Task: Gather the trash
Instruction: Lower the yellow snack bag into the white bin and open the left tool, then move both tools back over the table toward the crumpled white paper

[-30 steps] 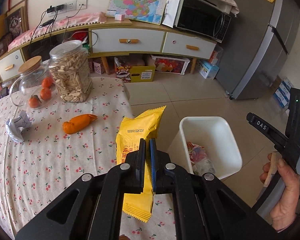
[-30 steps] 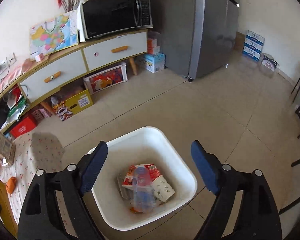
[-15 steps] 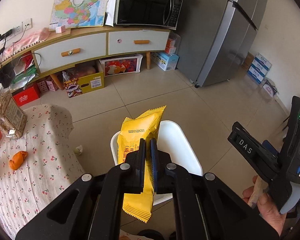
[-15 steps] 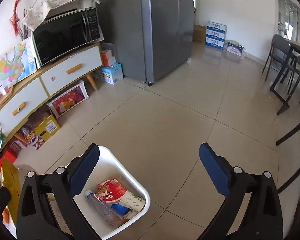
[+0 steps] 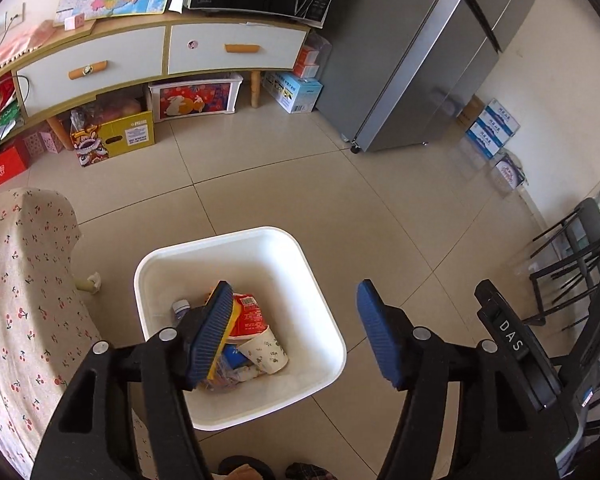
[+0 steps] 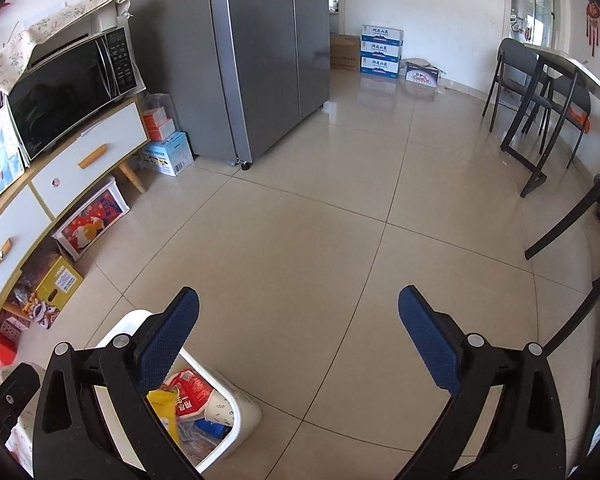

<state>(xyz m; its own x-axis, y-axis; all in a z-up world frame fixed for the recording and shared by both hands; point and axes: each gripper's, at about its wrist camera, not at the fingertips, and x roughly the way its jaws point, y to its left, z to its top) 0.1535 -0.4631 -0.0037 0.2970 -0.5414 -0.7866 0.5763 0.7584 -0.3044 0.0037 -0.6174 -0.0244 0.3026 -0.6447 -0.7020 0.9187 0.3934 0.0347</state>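
The white bin (image 5: 220, 240) stands on the floor right under my left gripper (image 5: 296, 332). Its jaws are opening and nothing is pressed between them. The yellow snack packet (image 5: 231, 322) has slipped free and hangs edge-on beside the left finger, down inside the bin. It shows again as a yellow packet (image 6: 162, 404) in the right wrist view, lying in the bin (image 6: 236, 404). A red packet (image 5: 248, 316), a paper cup (image 5: 266, 350) and a bottle (image 5: 180, 306) are also in there. My right gripper (image 6: 298, 344) is wide open over bare floor, right of the bin.
The table with the cherry-print cloth (image 5: 20, 300) borders the bin on the left, with a white scrap (image 5: 94, 280) on the floor by its leg. A sideboard (image 5: 100, 60), boxes and a grey fridge (image 5: 420, 60) line the wall. Black chairs and a table (image 6: 540, 120) stand far right.
My left gripper swung from over the table to above the bin, opened and let go of the yellow packet. The right gripper turned away from the bin toward open floor.
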